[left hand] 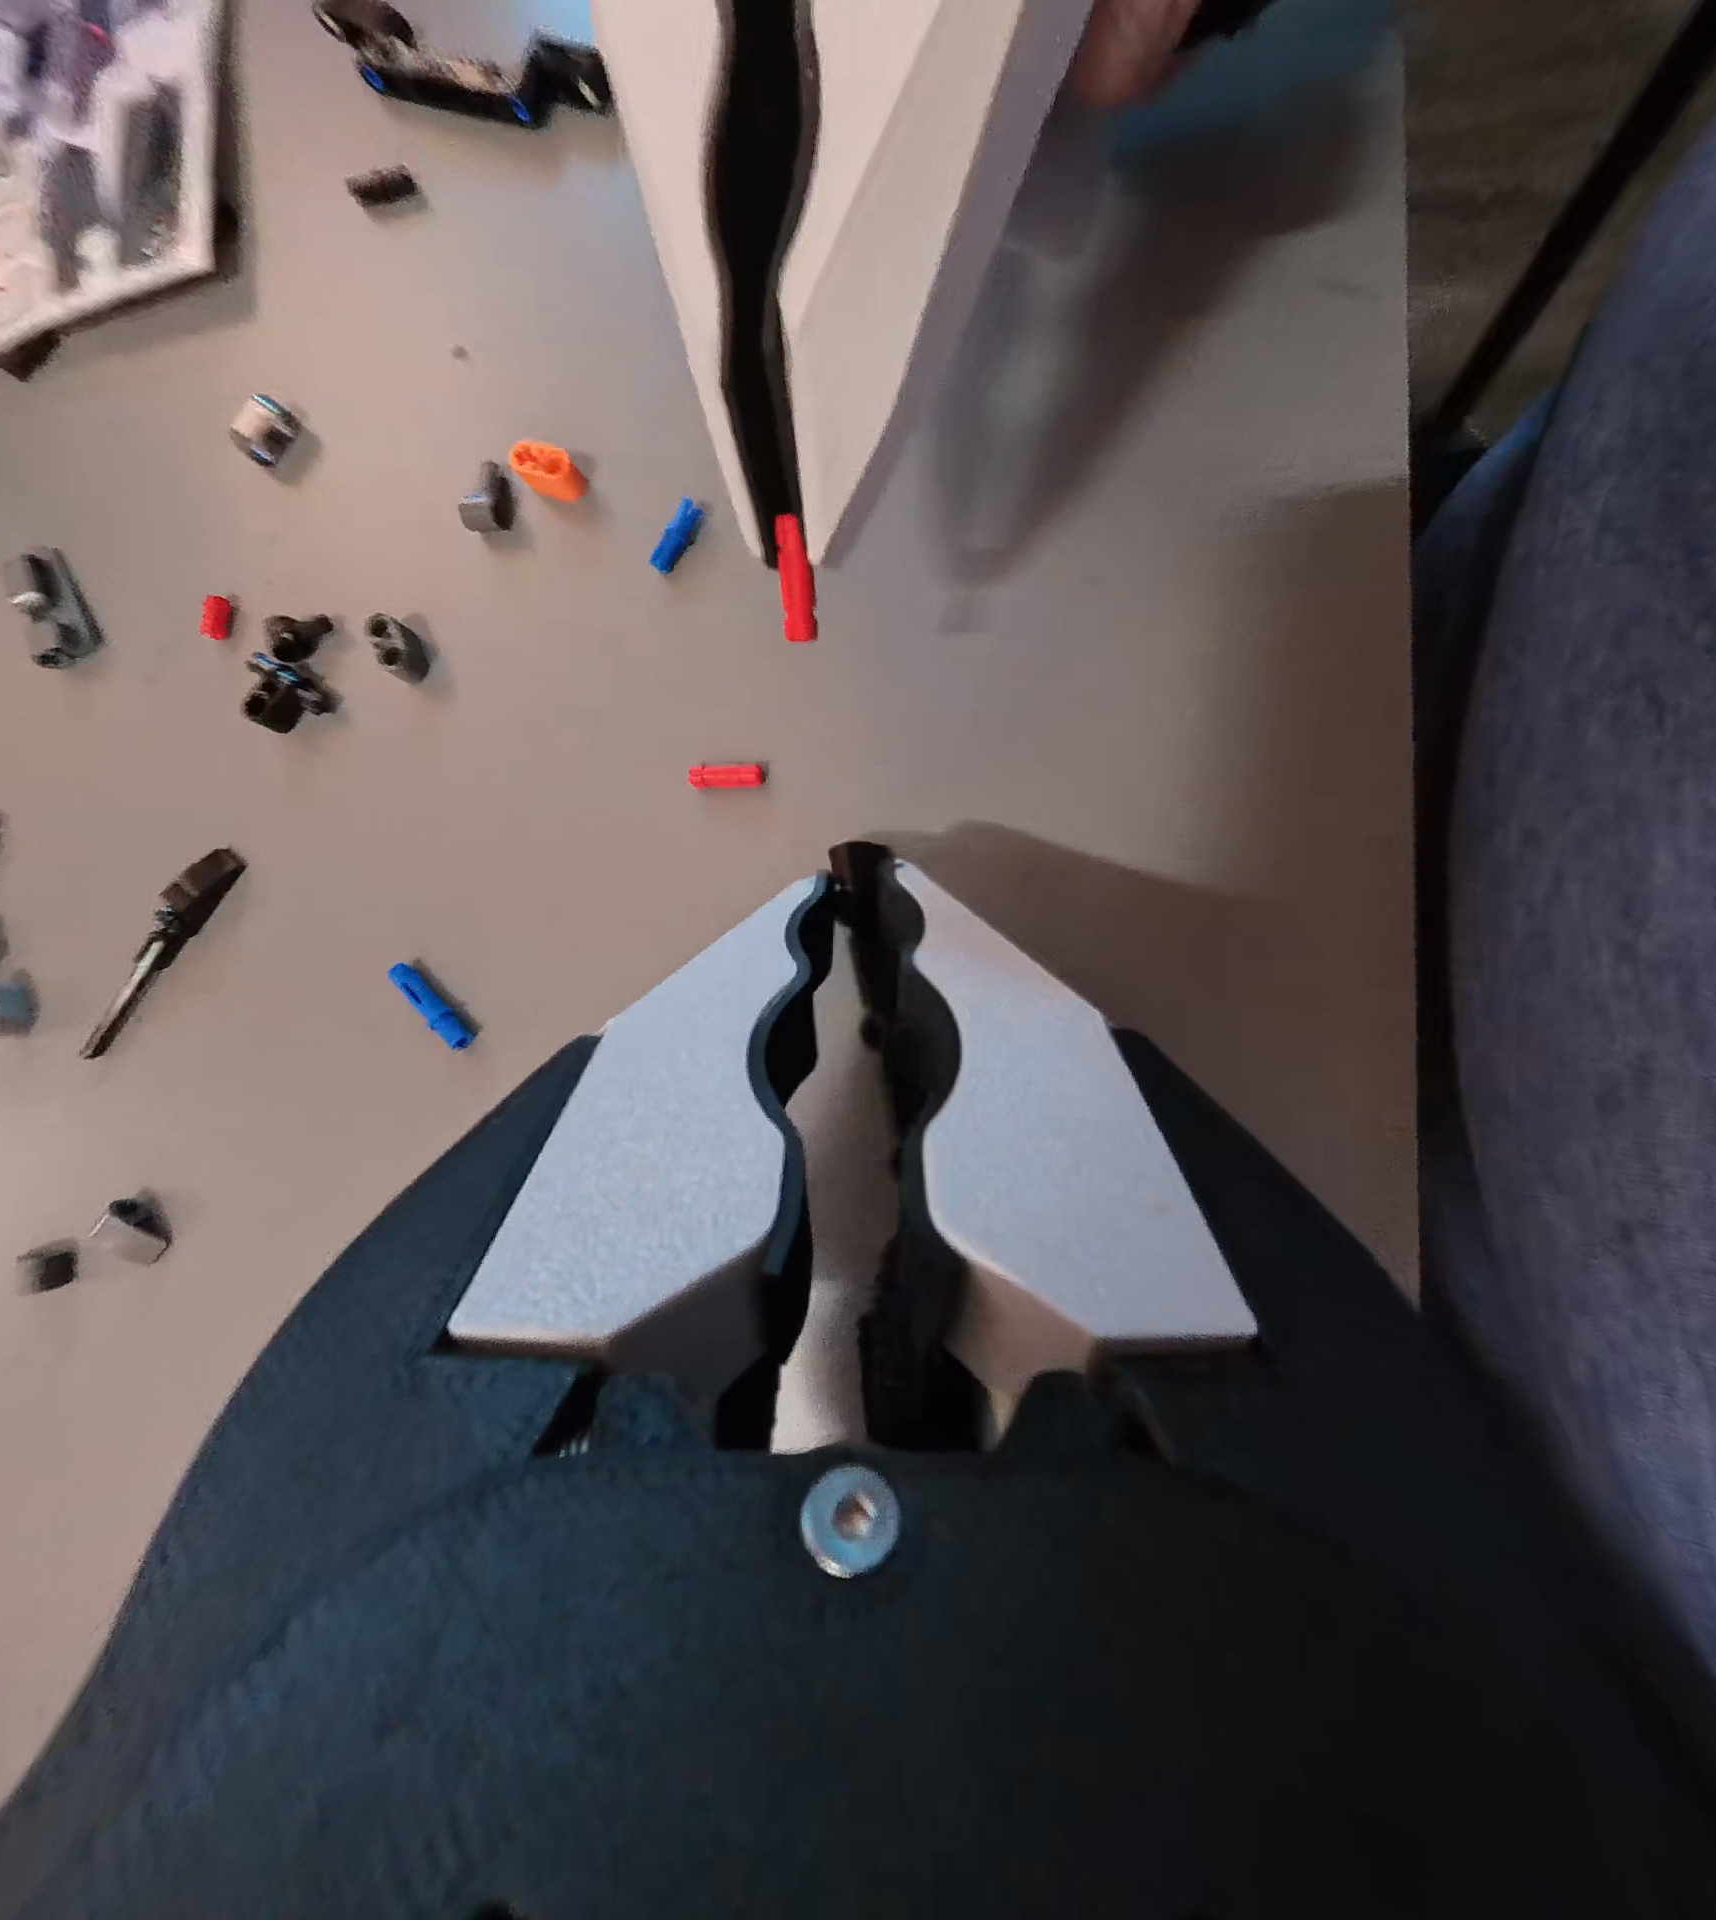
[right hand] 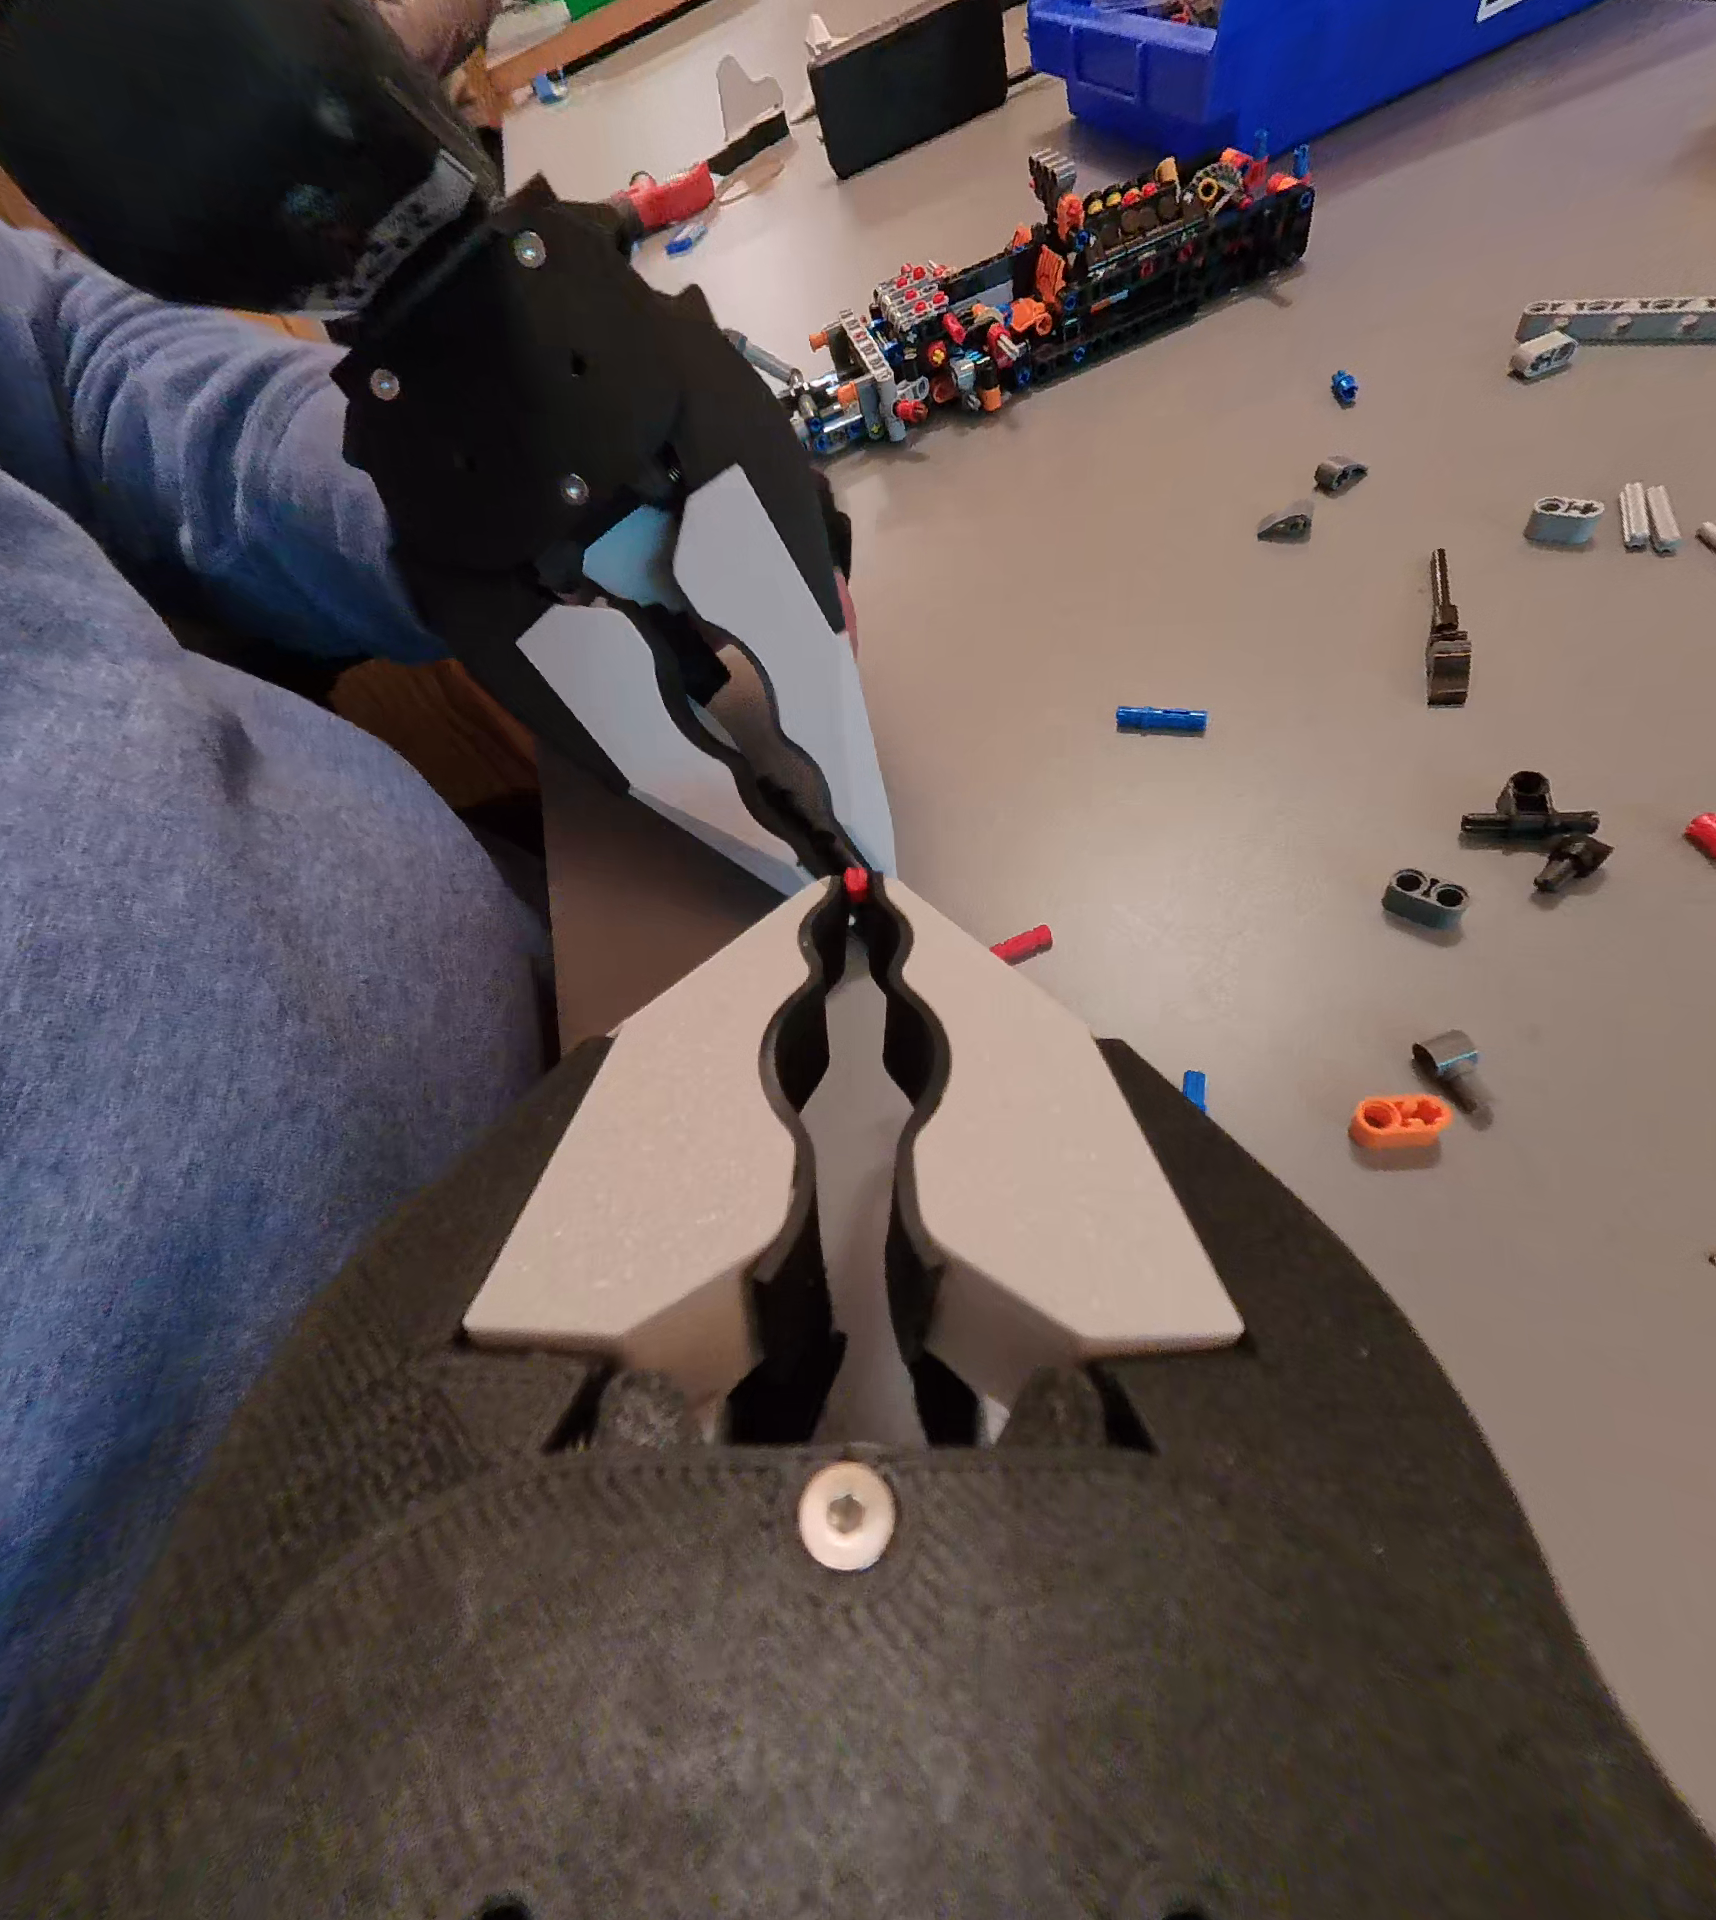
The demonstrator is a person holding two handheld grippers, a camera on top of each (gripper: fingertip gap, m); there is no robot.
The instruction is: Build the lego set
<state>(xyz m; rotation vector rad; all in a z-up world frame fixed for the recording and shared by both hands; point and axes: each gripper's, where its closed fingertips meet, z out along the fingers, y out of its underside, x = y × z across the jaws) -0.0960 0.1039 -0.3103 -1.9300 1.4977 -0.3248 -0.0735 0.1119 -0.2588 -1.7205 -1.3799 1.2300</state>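
The right gripper [right hand: 856, 891] pinches a short red plastic pin [left hand: 794, 578] pointing lengthwise toward the facing left gripper [left hand: 859, 873], itself clamped on a small black piece [left hand: 852, 860].

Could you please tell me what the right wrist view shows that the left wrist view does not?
Only the right wrist view shows the half-built lego model, the blue bin and the long grey beam. Only the left wrist view shows the instruction booklet. Both show the orange connector, the loose red pin and the right tongs gripping another red pin.
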